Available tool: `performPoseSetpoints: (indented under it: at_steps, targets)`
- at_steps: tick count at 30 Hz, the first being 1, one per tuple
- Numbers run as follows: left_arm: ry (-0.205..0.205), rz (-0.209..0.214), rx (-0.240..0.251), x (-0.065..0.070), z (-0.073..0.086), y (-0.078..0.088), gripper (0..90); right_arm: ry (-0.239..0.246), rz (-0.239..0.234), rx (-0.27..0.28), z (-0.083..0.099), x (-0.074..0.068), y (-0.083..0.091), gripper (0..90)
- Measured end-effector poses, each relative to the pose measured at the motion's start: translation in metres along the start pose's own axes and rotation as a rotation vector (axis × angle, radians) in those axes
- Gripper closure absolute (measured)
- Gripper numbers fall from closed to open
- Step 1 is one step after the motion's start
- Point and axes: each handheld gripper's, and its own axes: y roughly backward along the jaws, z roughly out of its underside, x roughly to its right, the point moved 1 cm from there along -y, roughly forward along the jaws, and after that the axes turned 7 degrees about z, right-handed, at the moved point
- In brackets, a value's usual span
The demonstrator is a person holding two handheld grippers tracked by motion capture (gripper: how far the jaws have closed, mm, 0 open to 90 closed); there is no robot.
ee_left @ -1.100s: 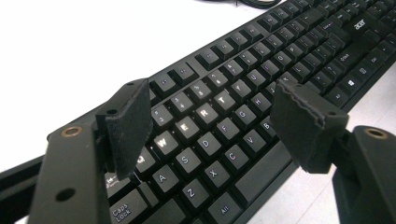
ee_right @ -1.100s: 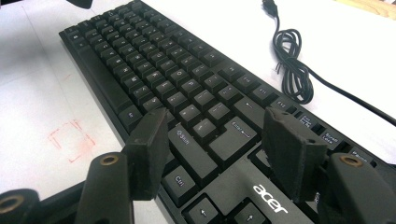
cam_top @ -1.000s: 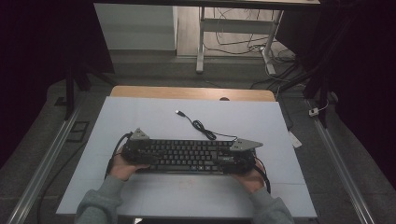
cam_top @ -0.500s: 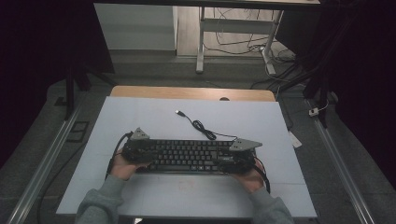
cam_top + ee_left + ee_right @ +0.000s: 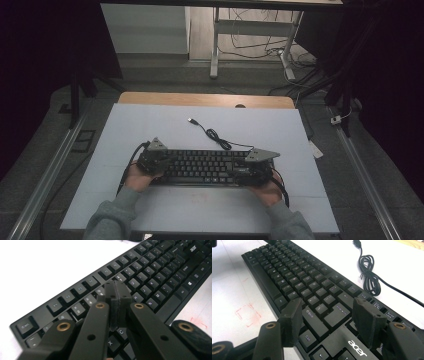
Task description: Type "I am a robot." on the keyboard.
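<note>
A black keyboard [image 5: 202,166] [image 5: 155,277] [image 5: 294,272] lies flat across the near middle of the white table cover. My left gripper [image 5: 165,162] [image 5: 117,293] hovers just over the keys at its left end. Its jaws have just been closing, and the pads now meet with nothing between them. My right gripper [image 5: 246,168] [image 5: 325,307] stands open over the Shift and Enter keys at the right end, one jaw on each side of them, gripping nothing. The person's hands hold both grippers from the near edge.
The keyboard's black cable [image 5: 215,135] [image 5: 369,277] lies loosely bundled behind it, ending in a USB plug [image 5: 191,120]. The white cover [image 5: 150,125] has bare room on all sides. Faint red marks [image 5: 248,315] sit in front of the keyboard. A wooden table edge [image 5: 200,99] runs along the far side.
</note>
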Motion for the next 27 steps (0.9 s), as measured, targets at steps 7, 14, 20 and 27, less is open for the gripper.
performPoseSetpoints:
  at_steps: [7,14,20,27]
  targets:
    - [-0.003,-0.010,-0.020,0.002,-0.003,-0.015,88.4,0.004,0.003,-0.007,0.000,0.000,0.000,41.6]
    - [-0.001,-0.018,-0.044,0.002,-0.003,-0.025,88.4,0.004,0.000,-0.010,0.001,0.000,0.000,41.5]
    - [-0.001,-0.024,-0.053,0.003,-0.003,-0.030,88.3,0.008,0.003,-0.013,0.000,0.000,-0.001,41.3]
    - [0.001,-0.029,-0.060,0.002,-0.002,-0.035,88.2,0.009,0.005,-0.014,0.001,0.000,0.000,41.3]
